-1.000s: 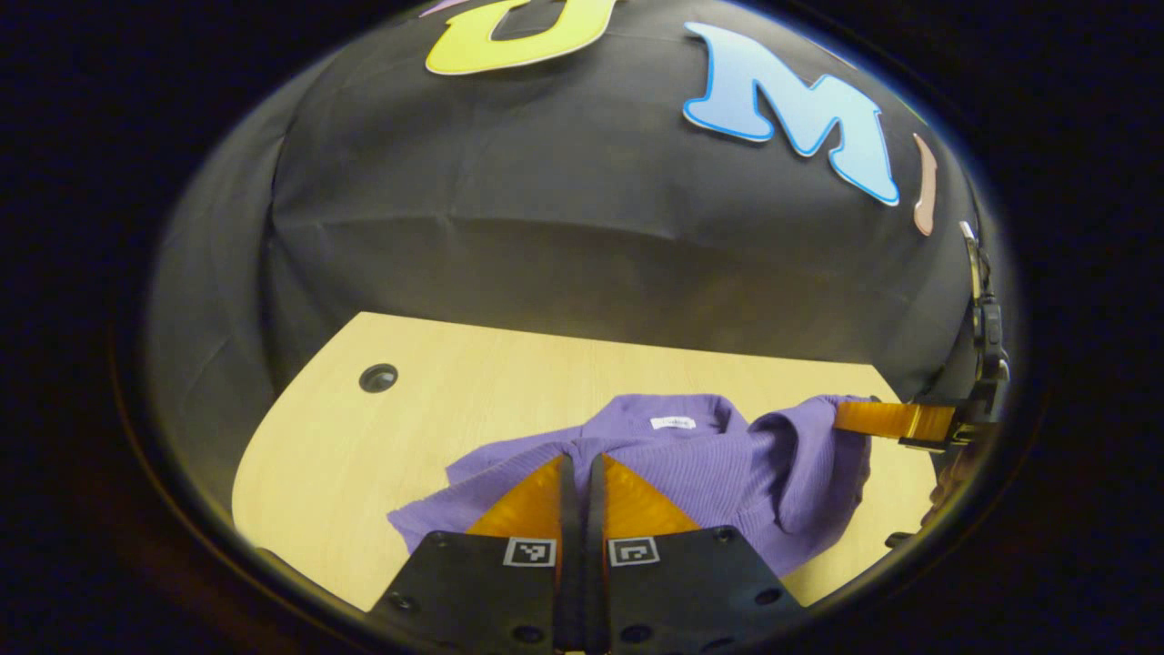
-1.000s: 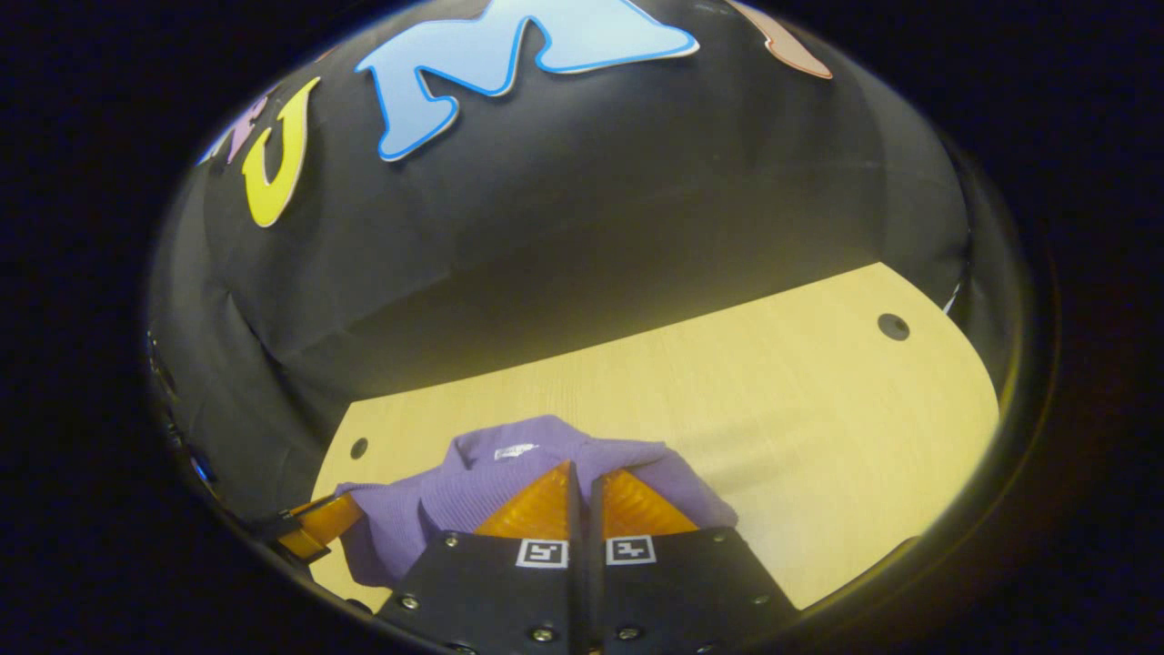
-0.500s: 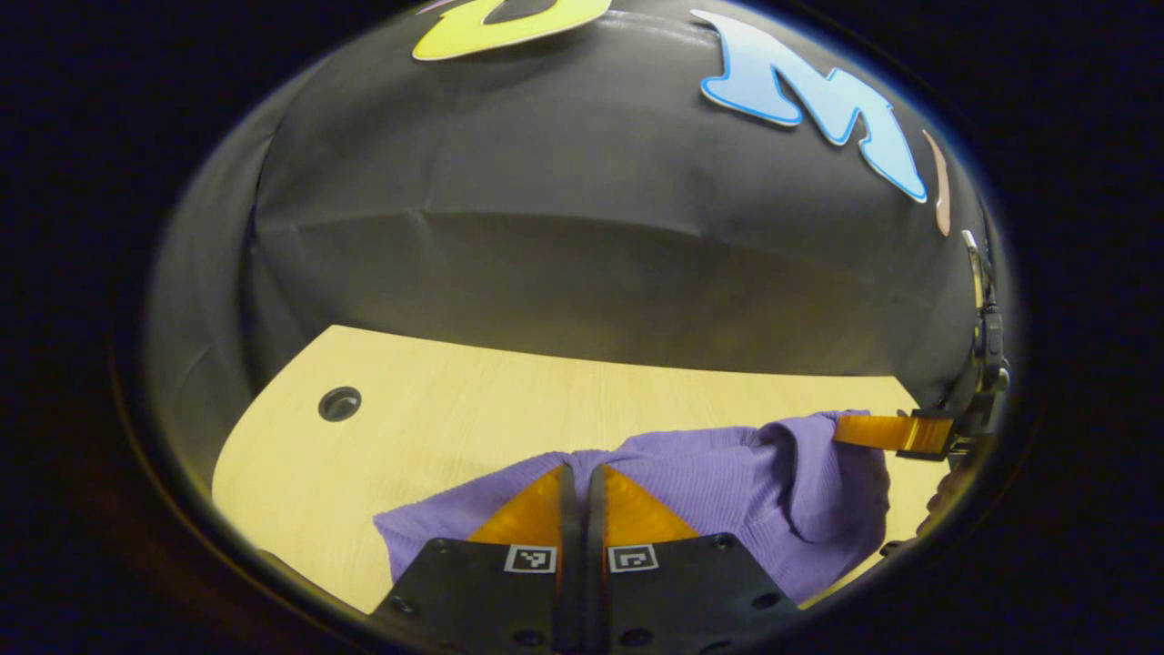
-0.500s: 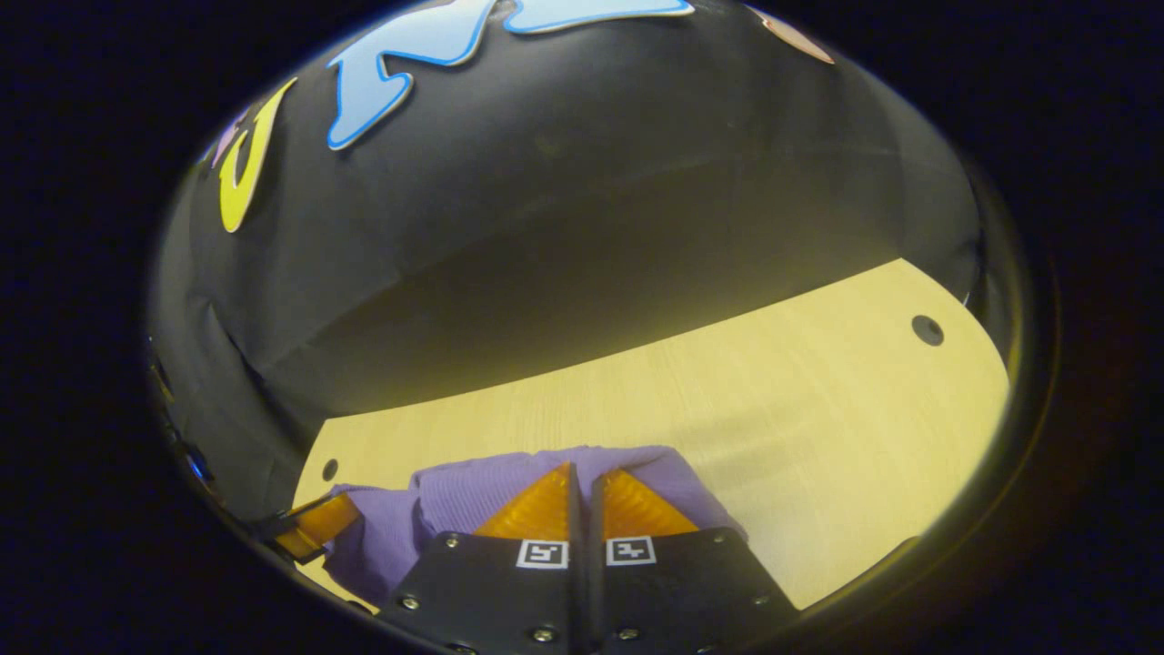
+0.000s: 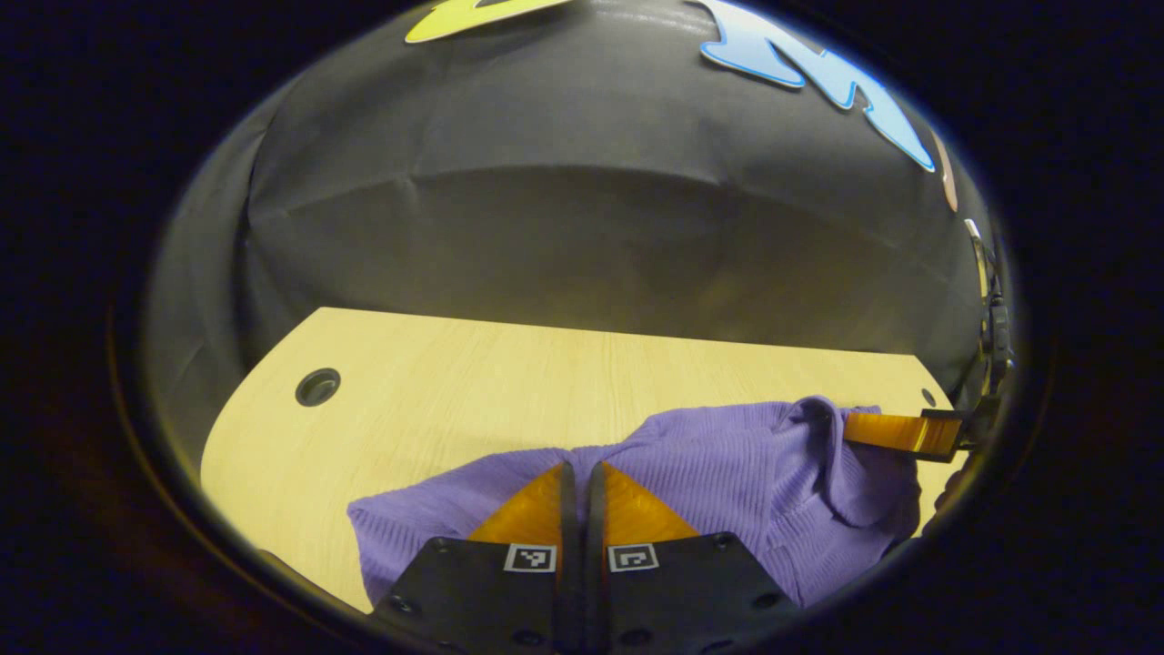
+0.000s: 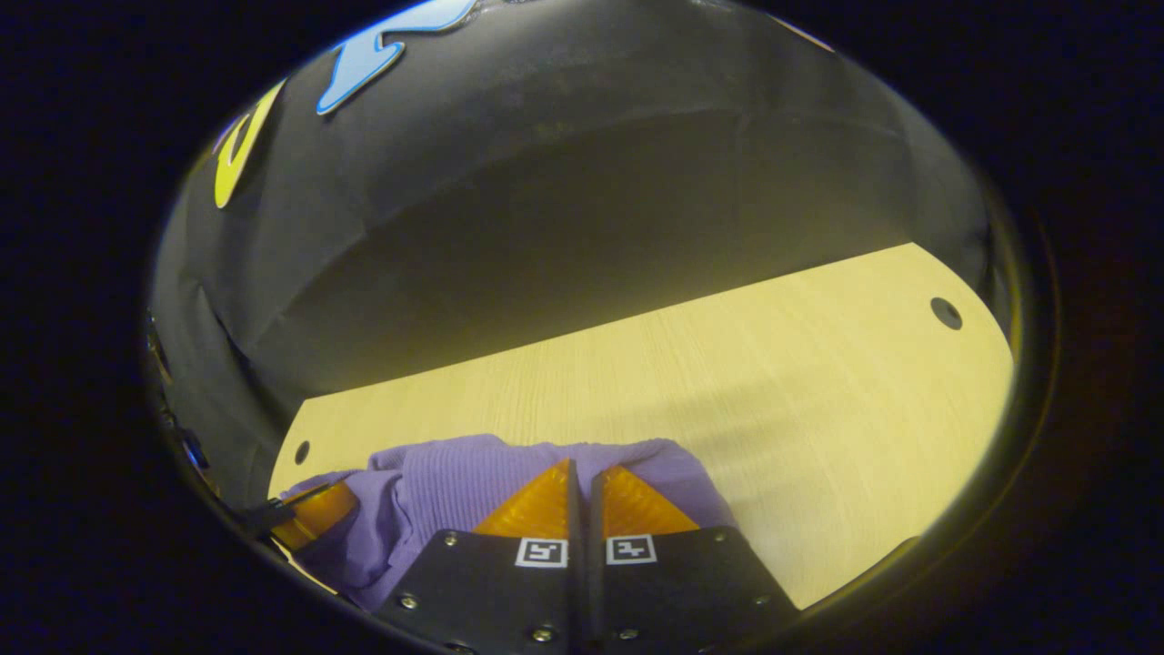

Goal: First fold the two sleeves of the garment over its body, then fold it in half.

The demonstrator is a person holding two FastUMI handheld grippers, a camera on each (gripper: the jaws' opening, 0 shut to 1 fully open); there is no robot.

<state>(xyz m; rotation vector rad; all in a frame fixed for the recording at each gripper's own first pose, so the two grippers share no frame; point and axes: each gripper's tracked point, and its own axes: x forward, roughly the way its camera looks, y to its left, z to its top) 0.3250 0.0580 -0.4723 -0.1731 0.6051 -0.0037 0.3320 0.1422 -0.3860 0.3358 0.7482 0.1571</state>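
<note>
Both grippers, left (image 5: 579, 466) and right (image 6: 582, 466), pinch the purple garment (image 5: 727, 473), fingers closed on its cloth. It lies bunched near the surface's (image 5: 455, 391) front edge.

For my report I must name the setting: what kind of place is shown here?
Most likely a recording booth, not a home: a black cloth wall stands behind a light wooden table with a round cable hole. Both the left gripper and the right gripper grip a purple sweater.
</note>
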